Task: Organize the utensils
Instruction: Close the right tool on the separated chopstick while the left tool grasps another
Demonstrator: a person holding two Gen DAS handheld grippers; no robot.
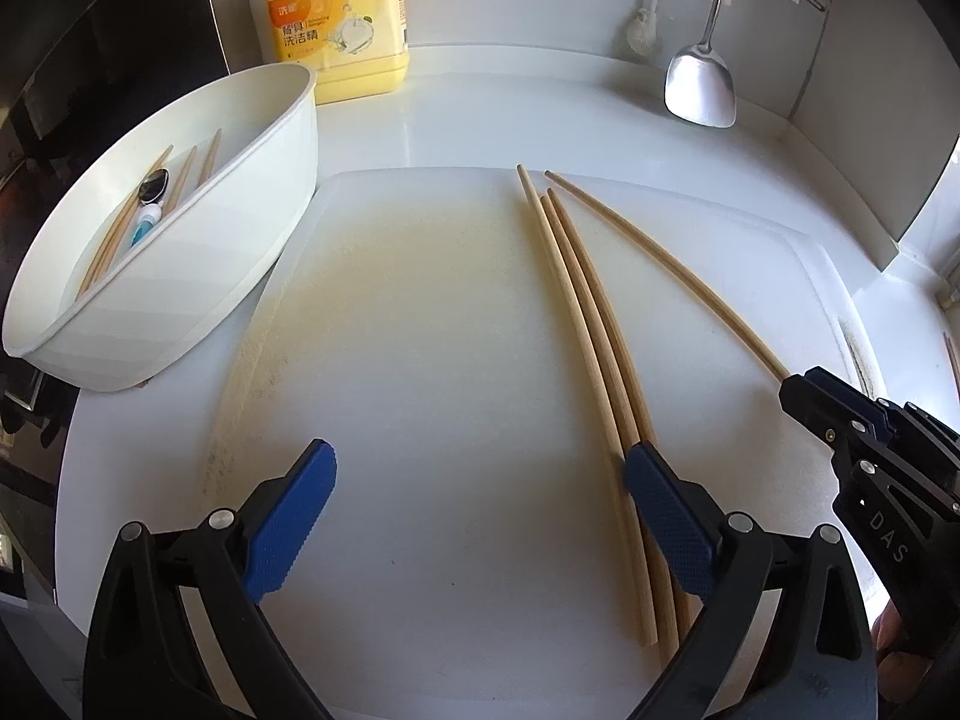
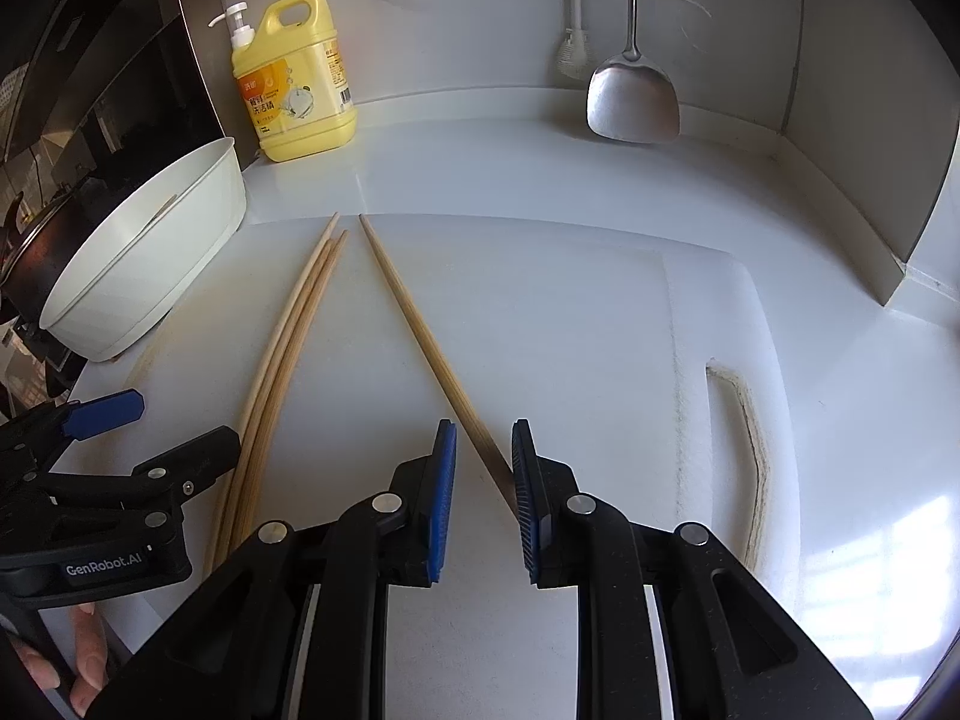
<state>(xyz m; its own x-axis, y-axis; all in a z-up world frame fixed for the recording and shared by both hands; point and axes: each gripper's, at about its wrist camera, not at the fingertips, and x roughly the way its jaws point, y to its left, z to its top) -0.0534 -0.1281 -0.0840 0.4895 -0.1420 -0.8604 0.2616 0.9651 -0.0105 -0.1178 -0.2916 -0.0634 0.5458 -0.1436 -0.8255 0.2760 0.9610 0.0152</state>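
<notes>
I see several chopsticks and a spoon already in the white tub (image 1: 180,276); 4 chopsticks remain on the cutting board (image 1: 420,360). My right gripper (image 2: 483,462) stands narrow around the lone chopstick (image 2: 420,330), seemingly gripping. My left gripper (image 1: 480,480) gapes wide beside the 3 chopsticks (image 1: 591,324). The board's centre lies open toward the tub.

bare cutting board (image 1: 420,330) left of chopsticks (image 1: 576,300), white tub (image 1: 198,252) blocking far-left, detergent bottle (image 1: 342,18) behind

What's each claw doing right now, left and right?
Left claw: open, holding nothing; its right finger lies against the three chopsticks.
Right claw: nearly closed around the single chopstick; firm grip cannot be told.
</notes>
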